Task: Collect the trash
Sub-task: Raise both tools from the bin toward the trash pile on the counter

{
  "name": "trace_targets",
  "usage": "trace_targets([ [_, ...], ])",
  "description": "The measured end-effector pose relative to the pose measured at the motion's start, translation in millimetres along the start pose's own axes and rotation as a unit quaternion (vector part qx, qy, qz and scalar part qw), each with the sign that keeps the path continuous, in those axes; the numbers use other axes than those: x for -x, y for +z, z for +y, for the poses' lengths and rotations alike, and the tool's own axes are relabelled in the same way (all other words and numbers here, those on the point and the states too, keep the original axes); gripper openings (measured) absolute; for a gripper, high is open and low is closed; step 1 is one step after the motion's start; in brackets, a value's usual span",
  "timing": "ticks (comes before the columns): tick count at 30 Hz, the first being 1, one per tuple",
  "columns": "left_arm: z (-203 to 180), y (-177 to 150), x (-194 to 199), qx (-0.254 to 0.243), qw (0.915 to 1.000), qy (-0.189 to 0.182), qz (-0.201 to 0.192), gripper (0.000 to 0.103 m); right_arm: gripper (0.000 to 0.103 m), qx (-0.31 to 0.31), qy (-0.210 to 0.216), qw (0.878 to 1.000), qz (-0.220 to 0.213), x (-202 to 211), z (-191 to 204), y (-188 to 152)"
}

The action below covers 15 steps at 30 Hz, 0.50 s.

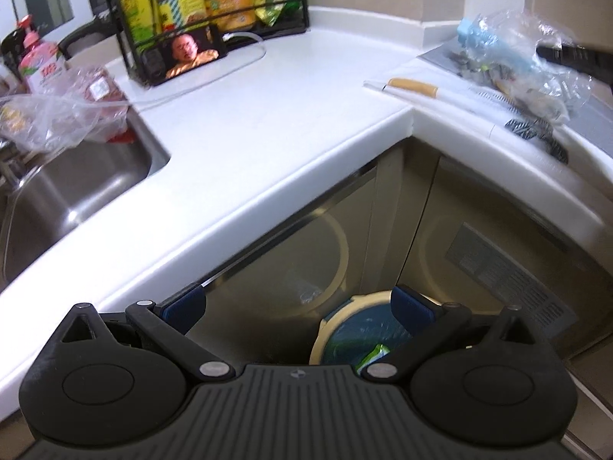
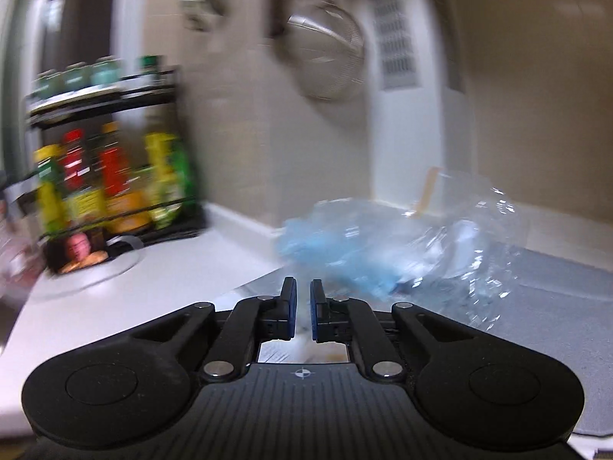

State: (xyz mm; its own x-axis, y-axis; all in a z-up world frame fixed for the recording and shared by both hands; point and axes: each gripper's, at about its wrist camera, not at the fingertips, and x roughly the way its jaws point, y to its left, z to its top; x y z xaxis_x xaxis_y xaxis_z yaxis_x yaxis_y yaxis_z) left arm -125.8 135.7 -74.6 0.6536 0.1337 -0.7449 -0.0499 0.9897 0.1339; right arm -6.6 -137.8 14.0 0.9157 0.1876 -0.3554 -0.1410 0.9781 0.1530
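My left gripper [image 1: 299, 306] stood wide apart, empty, above the bin [image 1: 356, 329] at 5 o'clock. My right gripper [image 2: 302, 306] was nearly together, nothing visibly clamped. The plastic bag [image 2: 402, 253] lay on the counter [image 2: 172, 268] at 1 o'clock, just beyond the fingertips.

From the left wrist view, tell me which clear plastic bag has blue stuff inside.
The bag on the right counter, past the knife. It holds blue contents; the bag by the sink holds red and yellow ones.
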Motion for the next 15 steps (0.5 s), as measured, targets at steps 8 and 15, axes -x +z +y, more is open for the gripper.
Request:
trace_targets([
  [8, -25, 19, 4, -0.02, 0.9995, -0.017, -0.018, 0.103, 0.057, 0.04, -0.003, 0.999, -0.025, 34, 8, -3],
  [15, -28, 15, 3, -0.025, 0.9995, -0.016, -0.008, 0.103, 0.085, -0.07, -0.041, 0.997, 0.002, -38, -40, 40],
])
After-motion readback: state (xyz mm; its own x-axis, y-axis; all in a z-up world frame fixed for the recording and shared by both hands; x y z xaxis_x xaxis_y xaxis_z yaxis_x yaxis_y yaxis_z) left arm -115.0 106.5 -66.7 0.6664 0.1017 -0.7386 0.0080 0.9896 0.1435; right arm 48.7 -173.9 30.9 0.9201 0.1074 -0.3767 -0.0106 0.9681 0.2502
